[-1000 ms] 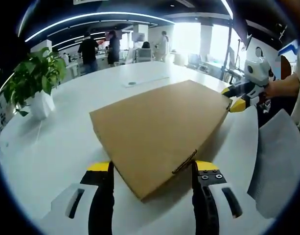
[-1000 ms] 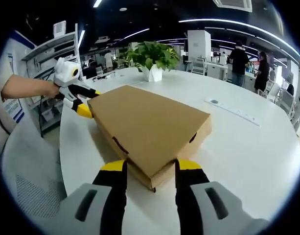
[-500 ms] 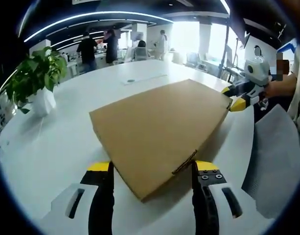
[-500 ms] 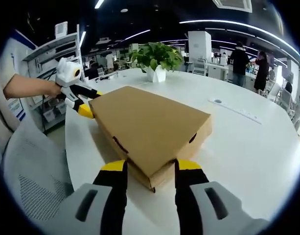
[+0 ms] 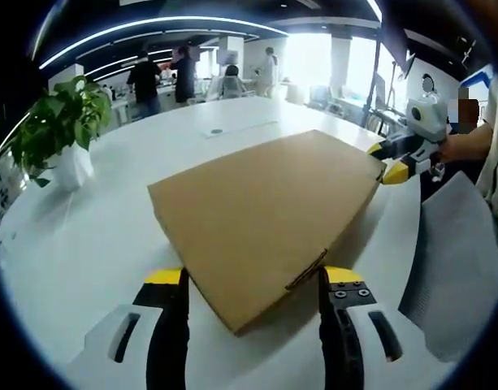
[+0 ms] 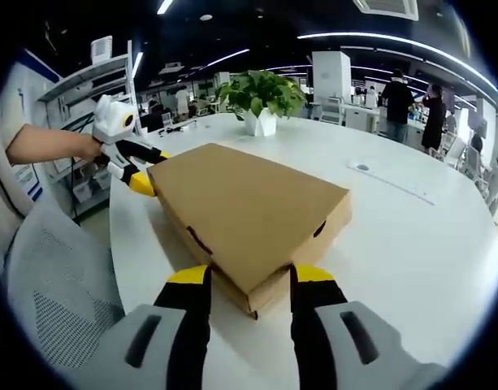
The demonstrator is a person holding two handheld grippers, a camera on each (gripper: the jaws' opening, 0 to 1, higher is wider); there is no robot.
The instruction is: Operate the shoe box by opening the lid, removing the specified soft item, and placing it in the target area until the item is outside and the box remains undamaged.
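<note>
A: What can be said of the two claws?

B: The left claw [image 5: 253, 280] is seen with its jaws apart, one to each side of the near corner of the shoe box [image 5: 265, 207]; nothing is clamped. The right claw [image 6: 249, 280] is likewise spread, straddling the opposite corner of the box. In each view the other claw is seen at the far corner, yellow tips just beside or touching the cardboard edge; which of the two cannot be told.

A: How far along is the task judged to be?

B: It is judged to be at the very start. The lid is seen closed and flat, its tuck tab [image 5: 307, 270] seated in the front wall. No soft item is visible, so it is presumed inside. Opening, removal and placing are all left to be done. No marked target area can be made out.

A: Where does the box lie?

B: It rests on the white surface [image 6: 411, 236], near the edge by a mesh chair [image 6: 54, 301]. A potted plant [image 6: 261, 97] stands well apart, and a pale strip [image 6: 391, 183] lies on the surface beyond. No damage to the cardboard is seen.
</note>
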